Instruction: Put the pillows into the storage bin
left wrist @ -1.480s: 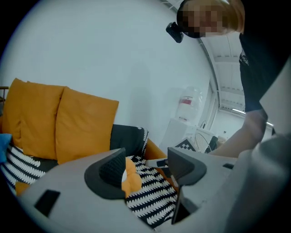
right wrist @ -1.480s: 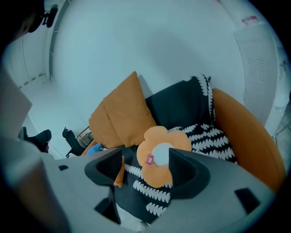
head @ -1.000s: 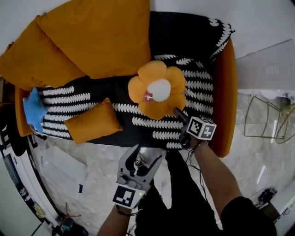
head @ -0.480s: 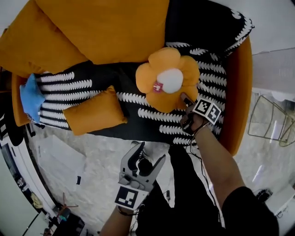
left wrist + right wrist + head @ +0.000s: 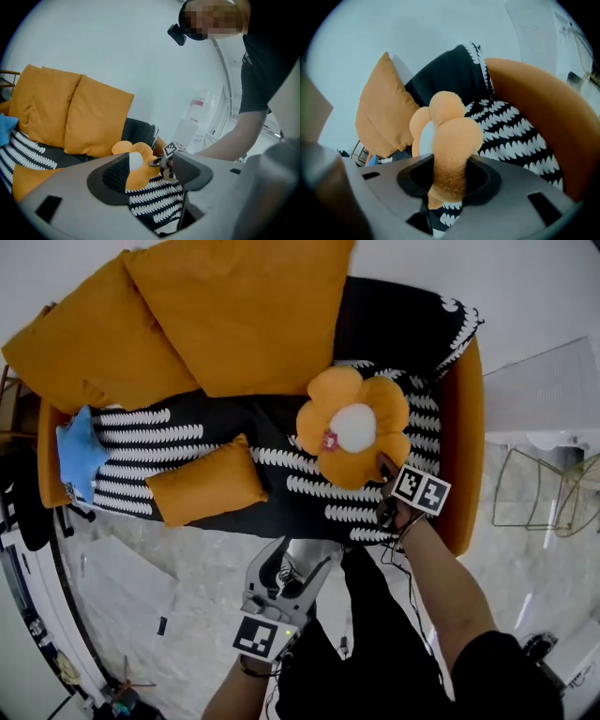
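The flower-shaped pillow (image 5: 354, 427) lies flat, white centre up, on the sofa's black-and-white patterned throw (image 5: 309, 491), near the orange armrest (image 5: 461, 427). It is round and plush with fat orange petals, so it has no long axis. The right gripper (image 5: 383, 468) has just been closing and pinches one fuzzy petal. The left gripper (image 5: 292, 565) hangs over the marble floor (image 5: 187, 577), jaws spread and empty. A small rectangular orange pillow (image 5: 206, 491) lies lengthwise along the seat's front edge.
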A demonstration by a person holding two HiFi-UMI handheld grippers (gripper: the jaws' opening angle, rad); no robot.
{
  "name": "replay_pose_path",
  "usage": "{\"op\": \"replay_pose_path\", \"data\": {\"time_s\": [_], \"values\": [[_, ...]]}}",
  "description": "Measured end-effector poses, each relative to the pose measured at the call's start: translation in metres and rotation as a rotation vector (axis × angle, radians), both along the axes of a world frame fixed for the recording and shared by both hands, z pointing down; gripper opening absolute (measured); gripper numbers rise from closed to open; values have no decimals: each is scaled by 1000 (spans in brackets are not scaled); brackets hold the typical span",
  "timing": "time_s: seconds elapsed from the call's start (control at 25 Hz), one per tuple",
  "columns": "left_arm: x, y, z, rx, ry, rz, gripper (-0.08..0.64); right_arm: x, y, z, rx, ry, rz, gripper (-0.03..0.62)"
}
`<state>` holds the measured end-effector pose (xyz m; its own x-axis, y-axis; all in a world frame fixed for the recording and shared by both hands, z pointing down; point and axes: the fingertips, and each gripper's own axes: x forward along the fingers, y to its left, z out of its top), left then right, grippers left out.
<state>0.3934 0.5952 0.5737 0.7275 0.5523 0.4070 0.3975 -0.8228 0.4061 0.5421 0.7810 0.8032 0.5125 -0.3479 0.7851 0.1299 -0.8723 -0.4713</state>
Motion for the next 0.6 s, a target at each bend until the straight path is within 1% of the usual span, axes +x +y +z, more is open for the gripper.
{"op": "replay_pose_path", "data": {"time_s": [0.12,0.24,0.32,0.4,0.48,0.6], "values": [[-4,-8,-24,4,48,7,276,-1,-4,-56,-69,104,-103,137],[-4,-20,-55,0,98,-3,276,-2,-18,-114,-159,212,-256,127],[-5,-27,-77,9,131,4,276,-4,-33,-152,-210,287,-354,126],[-6,-37,-98,20,169,7,276,-7,-52,-193,-235,371,-433,124],[-6,-50,-118,28,196,-4,276,-9,-75,-236,-242,459,-498,124],[-10,-69,-147,53,211,-26,276,-15,-110,-297,-240,583,-582,126]]}}
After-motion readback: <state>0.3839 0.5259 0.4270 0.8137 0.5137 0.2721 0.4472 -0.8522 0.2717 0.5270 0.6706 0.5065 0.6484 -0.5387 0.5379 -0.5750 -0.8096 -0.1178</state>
